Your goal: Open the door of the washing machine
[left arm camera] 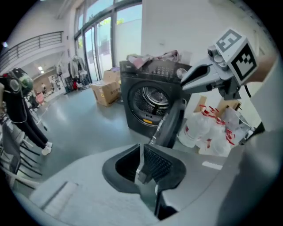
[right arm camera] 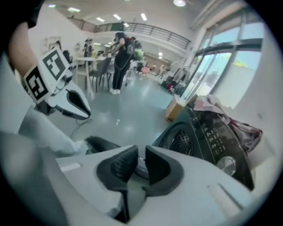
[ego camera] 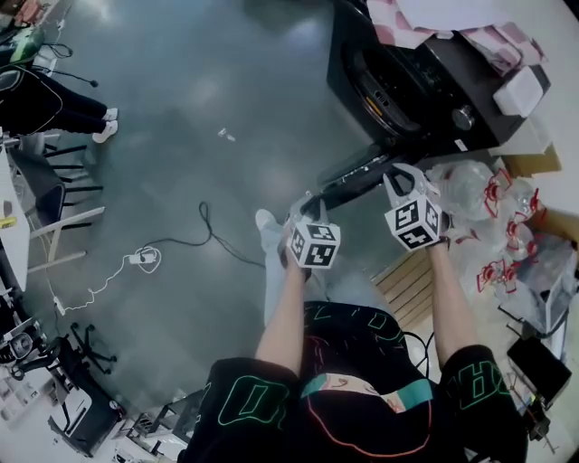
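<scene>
The black washing machine (ego camera: 425,86) stands ahead of me, its round door (ego camera: 357,176) swung open toward me and the drum (left arm camera: 152,99) showing. In the left gripper view the door (left arm camera: 170,126) hangs at the drum's right. Both grippers hover in the air in front of the door and touch nothing. My left gripper (ego camera: 309,206) has its jaws nearly together, a thin gap between the pads (left arm camera: 157,163), nothing in them. My right gripper (ego camera: 400,179) is beside it on the right, its pads (right arm camera: 119,165) a narrow slot apart and empty.
Clothes (ego camera: 470,23) lie on top of the machine. Clear plastic bags with red print (ego camera: 498,217) pile up at its right, above a wooden pallet (ego camera: 407,285). A cable and plug strip (ego camera: 145,259) lie on the grey floor. A person (ego camera: 54,104) stands far left near chairs.
</scene>
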Demonstrator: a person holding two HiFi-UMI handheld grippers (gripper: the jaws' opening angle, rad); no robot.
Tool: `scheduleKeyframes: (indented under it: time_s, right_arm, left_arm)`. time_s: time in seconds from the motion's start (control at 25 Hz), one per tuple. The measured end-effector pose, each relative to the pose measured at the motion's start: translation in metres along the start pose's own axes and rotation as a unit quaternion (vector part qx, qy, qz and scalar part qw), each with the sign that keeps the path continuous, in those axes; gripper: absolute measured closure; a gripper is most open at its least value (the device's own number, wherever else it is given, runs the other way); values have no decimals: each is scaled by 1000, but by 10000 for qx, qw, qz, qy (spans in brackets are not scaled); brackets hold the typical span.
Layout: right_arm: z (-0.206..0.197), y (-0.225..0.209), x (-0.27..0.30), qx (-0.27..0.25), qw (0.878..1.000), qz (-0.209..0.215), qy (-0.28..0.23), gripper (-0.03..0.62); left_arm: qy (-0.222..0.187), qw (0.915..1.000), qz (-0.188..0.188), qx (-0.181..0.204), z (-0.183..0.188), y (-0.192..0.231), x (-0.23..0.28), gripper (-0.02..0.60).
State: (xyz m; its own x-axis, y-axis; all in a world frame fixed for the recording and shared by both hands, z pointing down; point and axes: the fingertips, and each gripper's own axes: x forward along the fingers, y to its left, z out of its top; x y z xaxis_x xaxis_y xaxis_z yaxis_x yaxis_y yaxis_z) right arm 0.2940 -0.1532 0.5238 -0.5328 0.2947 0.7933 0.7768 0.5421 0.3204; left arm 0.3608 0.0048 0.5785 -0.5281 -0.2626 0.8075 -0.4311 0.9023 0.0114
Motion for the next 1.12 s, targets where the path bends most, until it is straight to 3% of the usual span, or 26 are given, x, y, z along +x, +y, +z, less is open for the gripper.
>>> scheduleKeyframes:
  time_s: [0.04,0.12,0.24,0.4,0.52,0.6,0.76,0.88,1.0,1.12]
  right_arm:
    - [10,-2,-6,396,9991,-12,-170,569]
    - [32,-5,-15,1157,9913,69,-627,580]
    - [75,-23,-24,2087,9652,210,-1560,580]
    - [137,-56,-55,2606,9307,235,-2556,591]
    - [196,-84,-86,2860,8997,208,-3292,591]
    - [235,-103,-104,2870,8855,151,-3652,591]
    - [285,-127,-137,2754,8749,-16,-3983,591]
    - [296,-137,-148,2655,8688,-151,-4176,591]
    - [285,-139,-129,2626,8621,-256,-4327,591]
    - [305,-151,-141,2467,8668,-303,-4323,591]
  left_arm:
    - [-160,9997,149,-141,10,9,-10,556]
    - [-507,9970,393,-422,32,28,-31,571]
    - [-1117,9869,881,-760,71,66,-61,571]
    - [-2153,9594,1486,-1054,137,110,-124,572]
    - [-2919,9342,1819,-950,191,141,-180,572]
    - [-3343,9162,2032,-874,224,161,-213,572]
    - [-3935,8848,2372,-783,267,184,-270,571]
    - [-4203,8644,2670,-704,277,194,-289,572]
    - [-4296,8537,2892,-543,269,199,-273,571]
    - [-4370,8487,2929,-550,289,208,-288,571]
